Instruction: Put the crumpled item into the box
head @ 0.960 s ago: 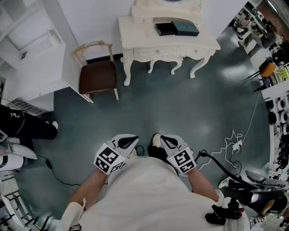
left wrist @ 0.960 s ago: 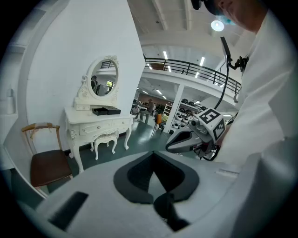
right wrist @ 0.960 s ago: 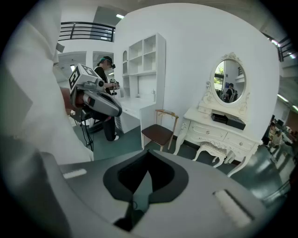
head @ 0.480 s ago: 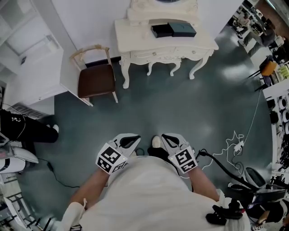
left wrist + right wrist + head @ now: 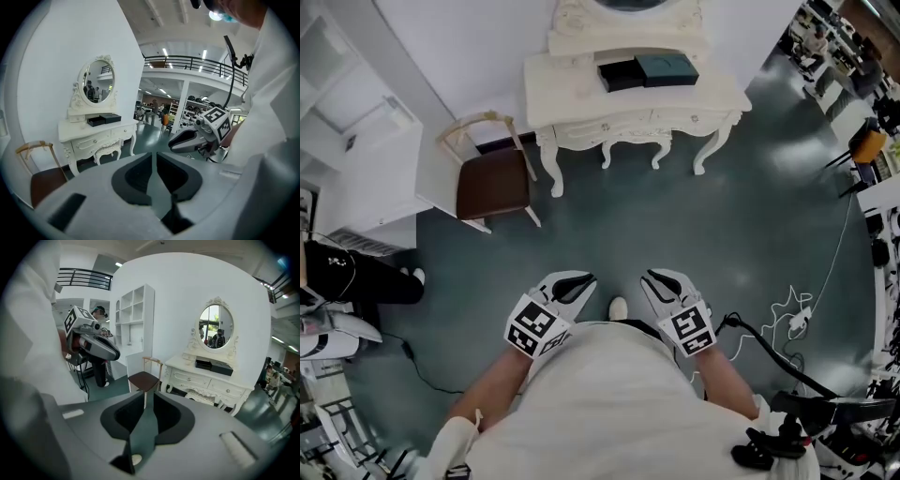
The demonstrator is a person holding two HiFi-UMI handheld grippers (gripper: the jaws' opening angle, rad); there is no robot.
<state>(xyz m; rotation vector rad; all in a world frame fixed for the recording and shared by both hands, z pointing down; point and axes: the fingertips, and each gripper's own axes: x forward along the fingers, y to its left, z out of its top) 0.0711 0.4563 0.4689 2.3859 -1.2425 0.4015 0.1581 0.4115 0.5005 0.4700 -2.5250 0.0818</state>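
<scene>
Although the task speaks of a crumpled item, no view shows it: it is not on the floor (image 5: pixel 675 225), not on the furniture as far as I can tell, and not between any jaws. The box is probably one of two on the far side. A black box (image 5: pixel 622 75), which seems to be open on top, lies with a teal box (image 5: pixel 667 67) just beside it on the right. Both rest on the white dressing table (image 5: pixel 581 94), below the oval mirror (image 5: pixel 215 326).

The left gripper (image 5: pixel 574 285) and the right gripper (image 5: pixel 661 281) are held near the person's body, well apart from the table, and both point toward it. The left jaws are just opening, with only a thin slit and nothing between them. The right jaws stand a little apart and are also empty.

I judge that the step in hand is the approach and the search. To do it well, the person should first find the item, perhaps at the boxes, and open the jaws much wider before reaching. A crumpled thing is soft, so a gentle pinch at its middle should be enough. The path should stay clear of the chair (image 5: pixel 492 183) at the far left and of the cable (image 5: pixel 787 305) at the near right.
</scene>
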